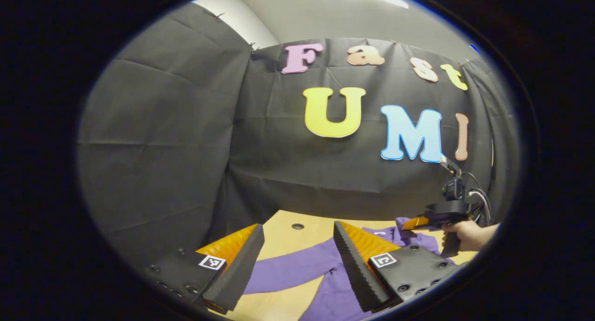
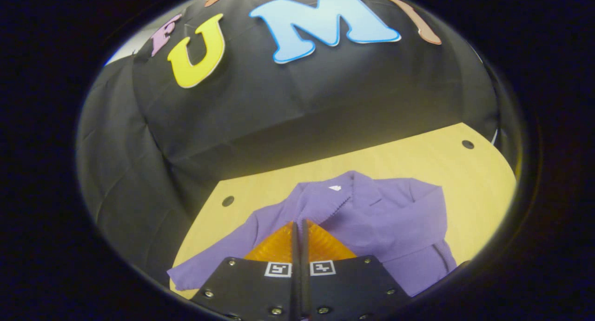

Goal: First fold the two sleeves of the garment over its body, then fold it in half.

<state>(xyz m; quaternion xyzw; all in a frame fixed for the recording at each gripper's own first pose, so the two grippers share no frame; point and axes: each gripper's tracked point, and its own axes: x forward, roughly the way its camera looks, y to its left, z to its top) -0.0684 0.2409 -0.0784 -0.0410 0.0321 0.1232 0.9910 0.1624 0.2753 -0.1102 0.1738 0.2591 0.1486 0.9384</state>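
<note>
Hovering over the wooden table (image 1: 283, 239), your left gripper (image 1: 297, 260) has its fingers spread wide apart with nothing between them. Just below and ahead of that gap lies the purple garment (image 1: 297, 270), one sleeve (image 1: 279, 272) stretched out flat toward the left finger. Farther off, to the right of your left gripper, a hand (image 1: 469, 235) holds the right gripper (image 1: 413, 223) above the garment's collar end.

Now your right gripper (image 2: 298, 228): its fingers are pressed together, and I can't make out any cloth pinched between them. Right beyond the tips lies the garment (image 2: 372, 219), collar pointing away from you. Its right sleeve (image 2: 427, 209) is folded in over the body, while the left sleeve (image 2: 218, 256) runs out flat to the lower left. Beyond that, bare table (image 2: 418, 158) with a dark hole (image 2: 468, 144) near its far corner.
</note>
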